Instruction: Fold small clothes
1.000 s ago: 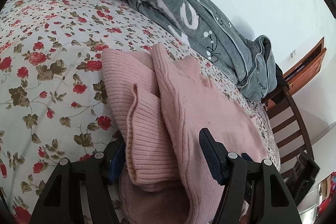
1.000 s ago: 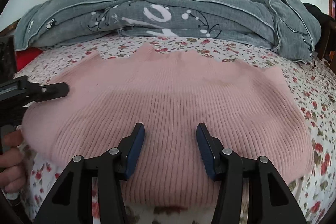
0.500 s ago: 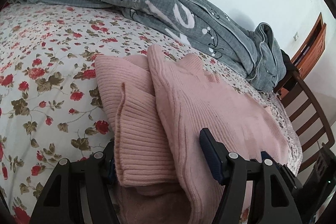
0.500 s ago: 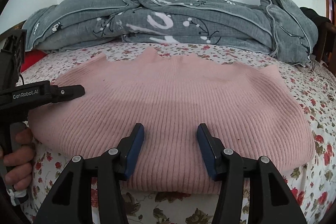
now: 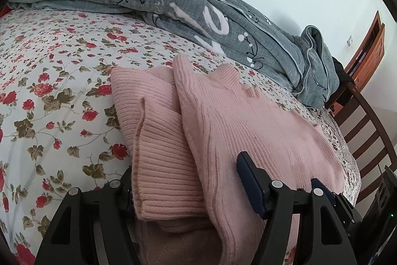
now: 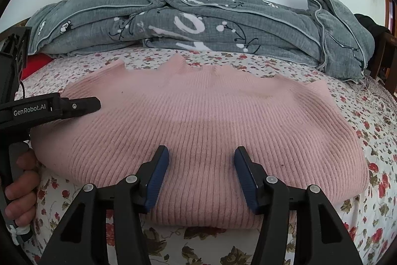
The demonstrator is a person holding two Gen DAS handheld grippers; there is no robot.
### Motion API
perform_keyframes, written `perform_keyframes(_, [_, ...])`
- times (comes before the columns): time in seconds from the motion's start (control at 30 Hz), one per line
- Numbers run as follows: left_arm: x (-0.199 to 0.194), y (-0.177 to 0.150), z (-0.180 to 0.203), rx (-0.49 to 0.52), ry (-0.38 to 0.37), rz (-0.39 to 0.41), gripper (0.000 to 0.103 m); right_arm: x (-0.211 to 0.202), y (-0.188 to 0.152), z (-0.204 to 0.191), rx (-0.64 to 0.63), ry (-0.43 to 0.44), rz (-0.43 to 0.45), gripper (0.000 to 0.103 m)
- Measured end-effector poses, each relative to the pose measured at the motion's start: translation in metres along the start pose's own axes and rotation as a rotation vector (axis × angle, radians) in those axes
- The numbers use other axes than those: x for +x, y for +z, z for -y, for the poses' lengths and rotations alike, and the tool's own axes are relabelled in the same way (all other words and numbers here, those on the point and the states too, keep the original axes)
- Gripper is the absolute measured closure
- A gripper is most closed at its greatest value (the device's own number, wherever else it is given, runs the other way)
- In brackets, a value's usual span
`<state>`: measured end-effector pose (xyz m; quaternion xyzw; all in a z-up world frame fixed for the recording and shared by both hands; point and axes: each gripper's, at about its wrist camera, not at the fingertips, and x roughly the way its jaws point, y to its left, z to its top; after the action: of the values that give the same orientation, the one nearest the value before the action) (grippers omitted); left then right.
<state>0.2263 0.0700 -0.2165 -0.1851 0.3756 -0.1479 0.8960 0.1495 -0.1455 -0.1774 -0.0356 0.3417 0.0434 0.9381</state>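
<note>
A pink ribbed sweater (image 6: 198,116) lies folded on the floral bed sheet (image 6: 372,140). In the left wrist view the sweater (image 5: 223,128) shows its stacked folded layers at one end. My left gripper (image 5: 188,180) is open, with its jaws on either side of the sweater's folded end. The left gripper also shows in the right wrist view (image 6: 82,103) at the sweater's left edge. My right gripper (image 6: 201,175) is open and empty, just above the sweater's near edge.
A rumpled grey quilt (image 6: 198,26) lies along the back of the bed, against a pale wall. A dark wooden chair (image 5: 367,131) stands beside the bed's far side. Bare floral sheet (image 5: 49,91) spreads left of the sweater.
Both grippers have drawn back a little from the sweater. The left one has also turned slightly leftwards. The sweater lies as before. Both grippers stay open.
</note>
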Motion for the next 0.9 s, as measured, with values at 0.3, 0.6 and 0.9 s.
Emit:
perform_keyframes(0.3, [0.0004, 0.0000, 0.0003, 0.002, 0.002, 0.000, 0.037, -0.0002, -0.0003, -0.0009, -0.005, -0.005, 0.001, 0.048])
perform_keyframes(0.6, [0.0011, -0.0003, 0.0006, 0.002, 0.002, 0.000, 0.036, 0.0000, -0.0004, -0.0006, -0.005, -0.005, 0.002, 0.047])
perform_keyframes(0.9, [0.0013, -0.0004, 0.0009, 0.003, 0.002, 0.000, 0.036, 0.0002, -0.0006, -0.0006, -0.005, -0.005, 0.002, 0.047])
